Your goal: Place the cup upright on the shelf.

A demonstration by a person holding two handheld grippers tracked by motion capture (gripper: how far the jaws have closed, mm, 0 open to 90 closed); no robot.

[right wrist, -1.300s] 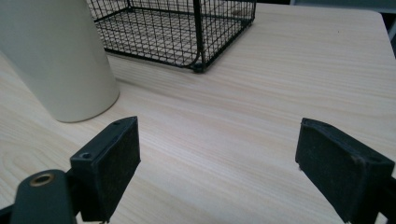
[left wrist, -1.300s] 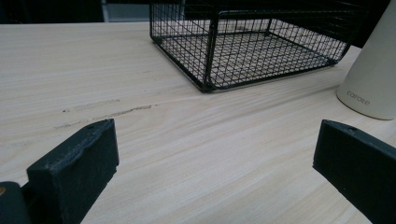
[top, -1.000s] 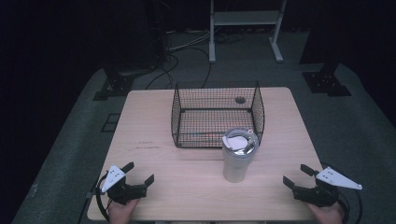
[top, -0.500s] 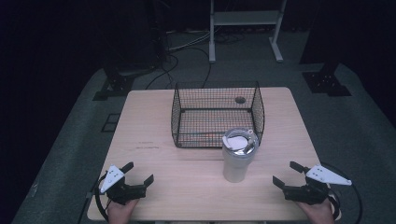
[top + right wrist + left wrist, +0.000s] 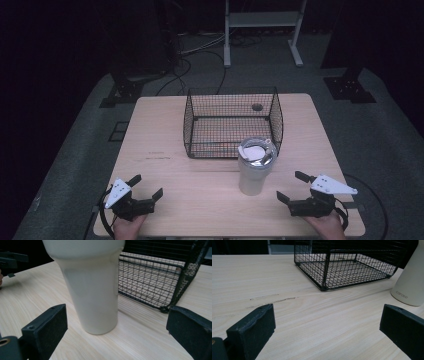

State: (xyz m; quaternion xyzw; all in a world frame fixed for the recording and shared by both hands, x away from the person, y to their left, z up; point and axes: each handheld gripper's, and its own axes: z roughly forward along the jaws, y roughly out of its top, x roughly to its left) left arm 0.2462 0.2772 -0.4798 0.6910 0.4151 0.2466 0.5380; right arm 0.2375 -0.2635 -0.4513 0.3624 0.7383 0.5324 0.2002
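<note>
Two open tongs flank a cream tapered tumbler (image 5: 255, 169) on the pale wooden desk (image 5: 200, 185).
Right tongs (image 5: 296, 186) sit near it; left tongs (image 5: 146, 186) well apart, both empty.

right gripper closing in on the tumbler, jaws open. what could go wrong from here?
1. The tumbler is tall and tapers to a narrow base; a push from the open right gripper before both jaws bracket it might tip it.
2. It stands close in front of the wire basket, so a shove could knock it against the mesh.
3. Its smooth tapered wall could slip up through a low grip.
</note>
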